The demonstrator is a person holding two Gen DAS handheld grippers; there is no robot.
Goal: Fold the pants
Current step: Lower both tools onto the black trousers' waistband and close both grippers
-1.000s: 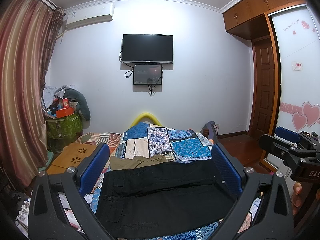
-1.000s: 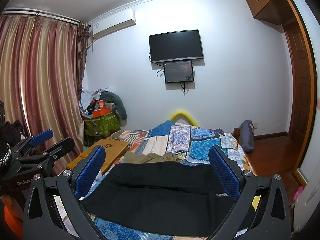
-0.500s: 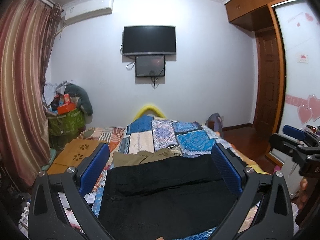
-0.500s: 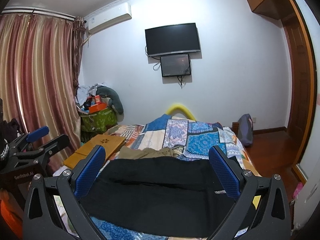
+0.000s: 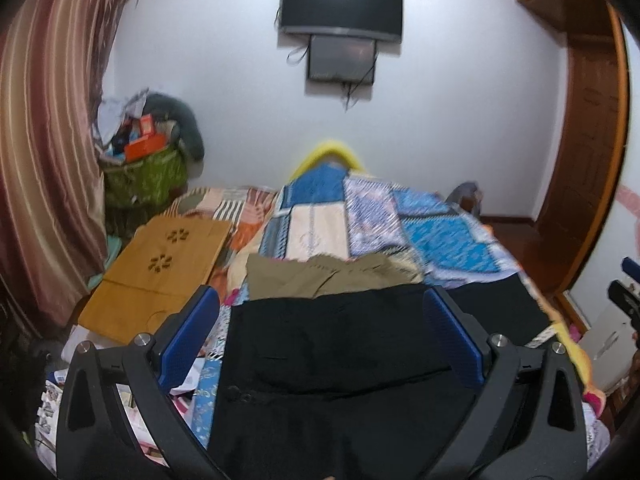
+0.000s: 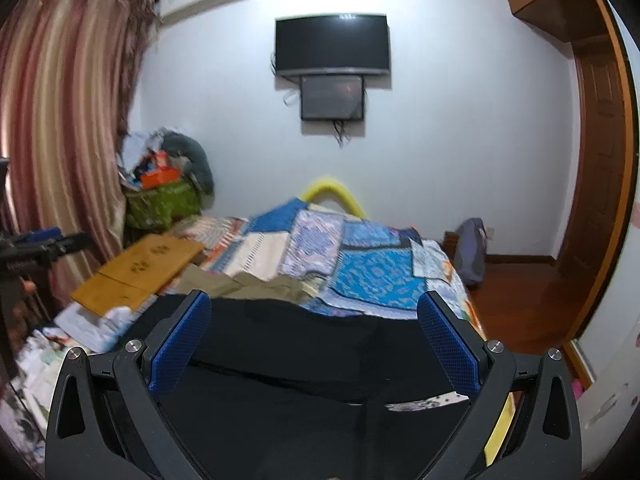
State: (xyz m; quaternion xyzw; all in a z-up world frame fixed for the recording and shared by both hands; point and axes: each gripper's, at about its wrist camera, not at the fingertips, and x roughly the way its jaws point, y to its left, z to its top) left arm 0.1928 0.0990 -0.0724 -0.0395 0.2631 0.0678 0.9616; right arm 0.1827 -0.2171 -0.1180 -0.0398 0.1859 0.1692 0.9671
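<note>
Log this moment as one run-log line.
left gripper: open | right gripper: open | black pants: flat on bed, ungrasped | khaki garment: beyond

Likely a home bedroom: quilted bed [image 6: 360,276], wall television [image 6: 332,46], curtains [image 6: 60,120].

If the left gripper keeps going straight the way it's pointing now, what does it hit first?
Most likely the black pants spread on the bed: they fill the gap between the open left gripper fingers. The khaki garment lies just beyond. Depth is hard to judge through the fisheye.
</note>
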